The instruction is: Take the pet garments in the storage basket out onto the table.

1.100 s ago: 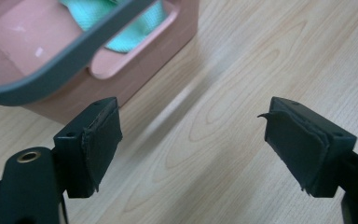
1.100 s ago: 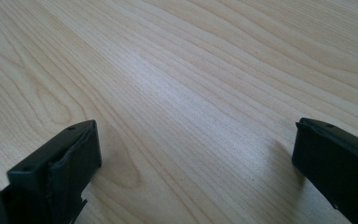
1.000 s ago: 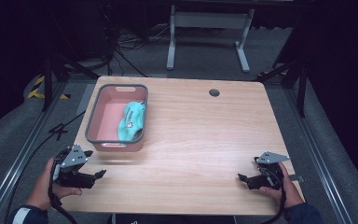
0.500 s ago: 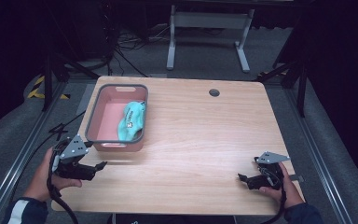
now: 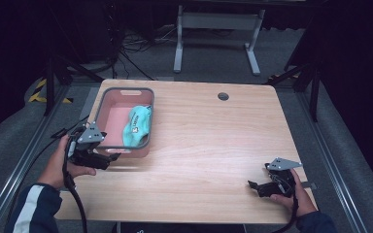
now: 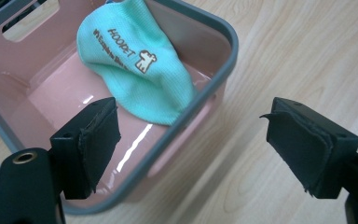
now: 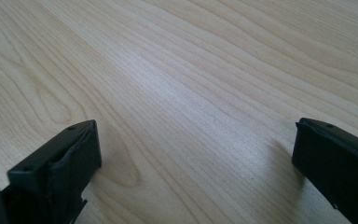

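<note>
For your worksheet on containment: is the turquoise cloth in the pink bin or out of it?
In. The turquoise cloth lies inside the pink bin, against its wall.

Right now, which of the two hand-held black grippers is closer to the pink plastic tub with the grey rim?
The left gripper: its open jaws hover at the pink tub's near rim, while the right gripper sits apart over bare wood.

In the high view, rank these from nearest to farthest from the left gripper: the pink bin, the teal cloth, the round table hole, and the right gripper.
1. pink bin, right beside the left gripper at the table's left.
2. teal cloth, inside the bin's right half.
3. round table hole, far edge.
4. right gripper, near right corner.
</note>
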Tool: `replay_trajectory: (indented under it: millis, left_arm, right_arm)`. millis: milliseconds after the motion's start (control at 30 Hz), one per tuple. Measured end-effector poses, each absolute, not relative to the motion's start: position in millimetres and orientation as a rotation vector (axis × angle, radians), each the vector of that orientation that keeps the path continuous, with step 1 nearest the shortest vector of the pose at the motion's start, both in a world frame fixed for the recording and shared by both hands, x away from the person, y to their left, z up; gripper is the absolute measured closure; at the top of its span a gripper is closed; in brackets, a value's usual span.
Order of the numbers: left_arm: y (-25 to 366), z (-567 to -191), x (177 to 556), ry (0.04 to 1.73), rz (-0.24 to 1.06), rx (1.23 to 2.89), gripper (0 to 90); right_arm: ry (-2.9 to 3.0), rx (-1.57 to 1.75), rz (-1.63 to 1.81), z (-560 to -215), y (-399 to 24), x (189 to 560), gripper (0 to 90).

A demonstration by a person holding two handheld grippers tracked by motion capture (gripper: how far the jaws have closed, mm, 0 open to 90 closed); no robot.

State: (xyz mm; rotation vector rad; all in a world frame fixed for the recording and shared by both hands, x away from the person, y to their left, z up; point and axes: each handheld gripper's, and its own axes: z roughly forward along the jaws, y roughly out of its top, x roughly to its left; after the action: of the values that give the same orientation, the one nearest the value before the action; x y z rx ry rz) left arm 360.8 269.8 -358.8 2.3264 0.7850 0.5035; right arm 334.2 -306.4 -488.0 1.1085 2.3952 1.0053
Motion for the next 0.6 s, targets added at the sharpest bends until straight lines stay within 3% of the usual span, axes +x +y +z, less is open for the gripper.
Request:
replay_trajectory:
  millis: [300, 600]
  left_arm:
    - [244, -355, 405, 0.804, 0.495, 2.381, 17.9]
    - [220, -369, 451, 0.842, 0.401, 2.443, 17.8]
  right_arm:
    - [2.396, 1.104, 1.003, -488, -307, 334, 1.4]
    - [2.397, 1.104, 1.004, -488, -307, 334, 1.3]
